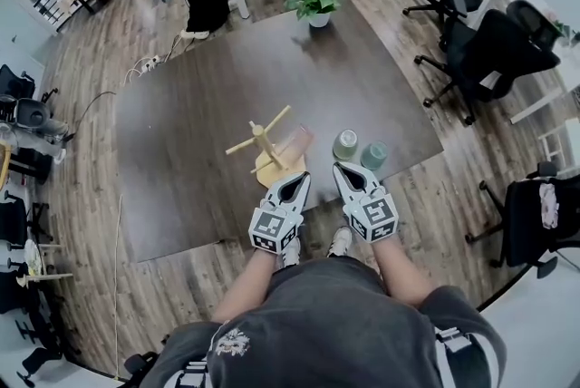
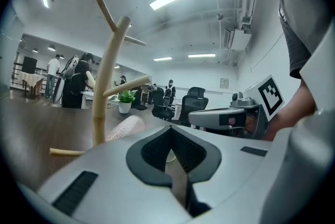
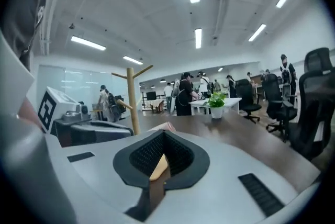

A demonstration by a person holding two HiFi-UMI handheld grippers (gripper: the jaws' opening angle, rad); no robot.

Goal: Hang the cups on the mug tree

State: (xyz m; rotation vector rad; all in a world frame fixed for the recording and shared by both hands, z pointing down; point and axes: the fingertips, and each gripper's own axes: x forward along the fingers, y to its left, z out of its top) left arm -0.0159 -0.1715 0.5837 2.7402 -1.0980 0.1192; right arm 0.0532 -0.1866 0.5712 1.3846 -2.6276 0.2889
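Both claws are pinched shut with nothing in them. The left claw (image 1: 292,187) sits just short of the wooden mug tree (image 1: 265,146), the right claw (image 1: 350,175) just short of a pale green cup (image 1: 345,144) and a teal cup (image 1: 373,155), both upright on the dark surface (image 1: 181,150). A pink cup (image 1: 296,141) lies on its side against the tree's base. A potted plant (image 1: 317,1) stands at the far edge.

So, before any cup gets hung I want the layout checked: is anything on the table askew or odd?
Yes: the pink cup seems to lie on its side beside the mug tree, while the green cup and the teal cup stand upright. Nothing looks spilled or broken.
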